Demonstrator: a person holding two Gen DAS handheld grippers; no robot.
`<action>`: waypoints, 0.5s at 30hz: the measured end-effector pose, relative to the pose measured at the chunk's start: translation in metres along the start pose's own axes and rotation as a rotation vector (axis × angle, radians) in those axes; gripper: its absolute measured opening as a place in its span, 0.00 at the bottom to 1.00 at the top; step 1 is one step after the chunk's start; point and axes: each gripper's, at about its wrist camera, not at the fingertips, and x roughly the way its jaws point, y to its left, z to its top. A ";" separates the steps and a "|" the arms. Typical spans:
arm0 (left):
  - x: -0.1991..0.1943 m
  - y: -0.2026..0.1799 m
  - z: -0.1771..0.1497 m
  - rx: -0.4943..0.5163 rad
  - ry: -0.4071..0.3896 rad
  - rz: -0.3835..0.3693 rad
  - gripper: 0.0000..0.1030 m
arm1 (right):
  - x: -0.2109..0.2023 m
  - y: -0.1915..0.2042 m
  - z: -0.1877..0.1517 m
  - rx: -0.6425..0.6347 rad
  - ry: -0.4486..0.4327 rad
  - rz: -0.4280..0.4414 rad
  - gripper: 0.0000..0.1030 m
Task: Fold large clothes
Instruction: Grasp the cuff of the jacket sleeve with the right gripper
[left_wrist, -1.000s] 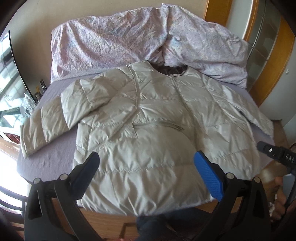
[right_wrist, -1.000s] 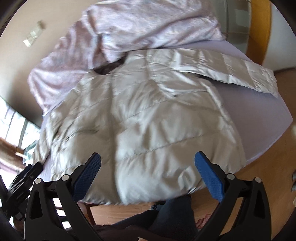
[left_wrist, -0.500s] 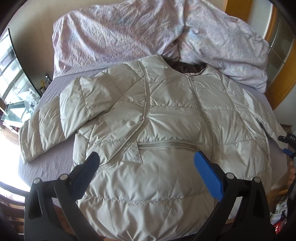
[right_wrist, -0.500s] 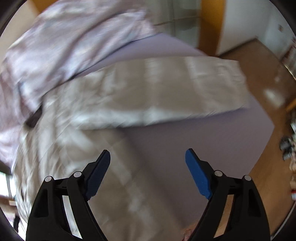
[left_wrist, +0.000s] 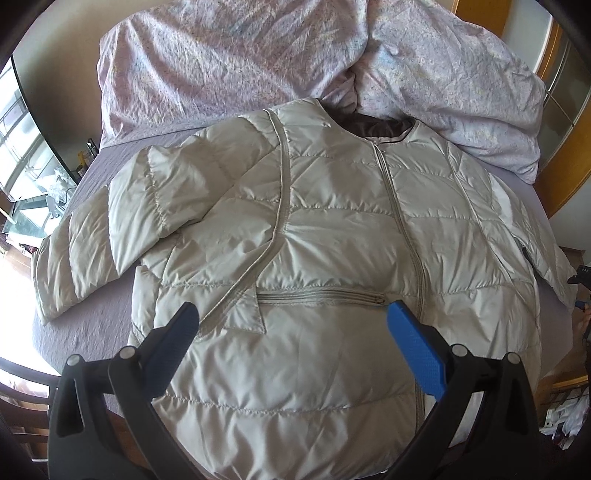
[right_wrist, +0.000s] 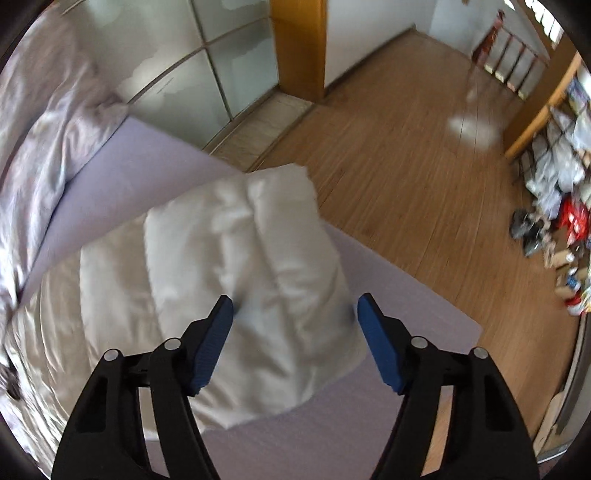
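Left gripper (left_wrist: 291, 328) nearest in its view, fingers (left_wrist: 415, 347) wide apart, poised over the lower front of the jacket (left_wrist: 332, 258) with nothing between the blue pads. Jacket: pale quilted, spread front-up on the bed (left_wrist: 81, 332), hem toward the camera, centre zip closed, horizontal pocket zip (left_wrist: 321, 297) just beyond the fingertips. Sleeve (left_wrist: 110, 236) at image left bent and lying partly on the chest, cuff resting on the purple sheet. Dark collar lining (left_wrist: 376, 127) at the far end, against a rumpled lilac duvet (left_wrist: 258, 55) heaped along the head of the bed. Small black part of the other gripper visible at the far right edge, beside the opposite sleeve.

Right gripper (right_wrist: 295, 321) in its own view angled down over the other sleeve (right_wrist: 258, 266), fingers (right_wrist: 380, 350) apart and closing; sleeve cuff end between them, pads not seen pressing on the fabric. Picture blurred, so contact with the left pad not certain. Sleeve lying on the purple sheet (right_wrist: 332, 424) near the bed corner, tip reaching the mattress edge. Beyond: wood floor (right_wrist: 406, 129), frosted sliding doors (right_wrist: 207, 74) with an orange frame, cluttered shelf (right_wrist: 561, 147) at far right.
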 end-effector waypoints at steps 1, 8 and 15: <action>0.000 -0.001 0.000 0.000 0.002 -0.001 0.98 | -0.002 -0.004 -0.001 0.008 0.009 0.014 0.65; 0.001 0.003 0.000 -0.009 0.005 0.005 0.98 | 0.007 -0.018 -0.004 0.028 0.038 0.110 0.43; 0.000 0.015 0.001 -0.016 -0.001 0.004 0.98 | -0.015 -0.005 -0.010 0.006 -0.017 0.146 0.14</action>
